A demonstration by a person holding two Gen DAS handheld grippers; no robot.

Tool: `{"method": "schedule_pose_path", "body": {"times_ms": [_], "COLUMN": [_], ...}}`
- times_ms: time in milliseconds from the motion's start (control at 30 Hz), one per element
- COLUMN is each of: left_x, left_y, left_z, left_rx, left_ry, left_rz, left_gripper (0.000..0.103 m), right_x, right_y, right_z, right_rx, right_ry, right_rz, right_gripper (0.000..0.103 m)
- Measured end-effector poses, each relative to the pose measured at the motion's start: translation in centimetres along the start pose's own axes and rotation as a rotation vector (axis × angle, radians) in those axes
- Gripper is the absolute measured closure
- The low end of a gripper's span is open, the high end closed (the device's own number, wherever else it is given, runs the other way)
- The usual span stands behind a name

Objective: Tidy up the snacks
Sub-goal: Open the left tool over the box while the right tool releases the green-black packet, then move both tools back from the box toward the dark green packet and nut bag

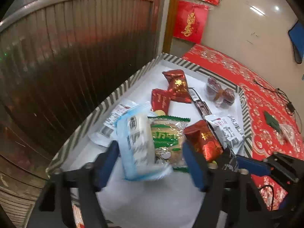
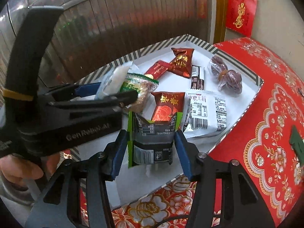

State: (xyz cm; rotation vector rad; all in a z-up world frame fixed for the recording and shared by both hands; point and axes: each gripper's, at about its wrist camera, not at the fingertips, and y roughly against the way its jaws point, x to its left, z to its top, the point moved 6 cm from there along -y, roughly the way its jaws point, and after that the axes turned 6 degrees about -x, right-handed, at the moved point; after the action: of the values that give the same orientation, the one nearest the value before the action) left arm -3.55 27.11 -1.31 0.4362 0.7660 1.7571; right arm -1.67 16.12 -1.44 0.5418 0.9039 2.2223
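A white box with a striped rim (image 1: 121, 89) (image 2: 152, 47) holds several snack packets. My left gripper (image 1: 150, 163) is open over the box; a blue-and-white packet (image 1: 136, 142) hangs blurred between its fingers, above a green cake packet (image 1: 167, 134). In the right wrist view the left gripper (image 2: 114, 93) shows at the left with that packet (image 2: 114, 79). My right gripper (image 2: 152, 152) is shut on a black-and-green packet (image 2: 152, 140) over the box's near edge. Red packets (image 1: 178, 87) (image 2: 167, 106), a white packet (image 2: 207, 110) and wrapped dates (image 2: 226, 76) lie inside.
The box sits on a red floral cloth (image 2: 266, 114) (image 1: 266, 95). A dark green object (image 1: 273, 122) and a black cable (image 1: 285, 98) lie on the cloth to the right. A brown ribbed shutter (image 1: 76, 57) stands behind the box.
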Motion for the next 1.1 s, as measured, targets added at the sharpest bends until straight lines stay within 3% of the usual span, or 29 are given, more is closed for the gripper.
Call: {"method": "schedule_pose_path", "body": {"times_ms": [267, 633, 1100], "left_x": [0.3, -3.8, -8.2], "left_y": [0.2, 0.7, 1.8], "left_z": [0.5, 0.4, 1.1], "left_rx": [-0.018, -0.034, -0.067], "left_ry": [0.017, -0.052, -0.128], "left_rz": [0.008, -0.023, -0.047], "left_gripper": [0.023, 0.013, 0.009], "right_x": [-1.1, -4.6, -8.4], "right_y": [2.1, 5.5, 7.2], "right_z": [-0.2, -1.4, -3.0], "right_rx": [-0.034, -0.09, -0.109], "right_ry": [-0.026, -0.116, -0.197], "right_rz": [-0.009, -0.053, -0.106], "right_gripper": [0.052, 0.052, 0.052]}}
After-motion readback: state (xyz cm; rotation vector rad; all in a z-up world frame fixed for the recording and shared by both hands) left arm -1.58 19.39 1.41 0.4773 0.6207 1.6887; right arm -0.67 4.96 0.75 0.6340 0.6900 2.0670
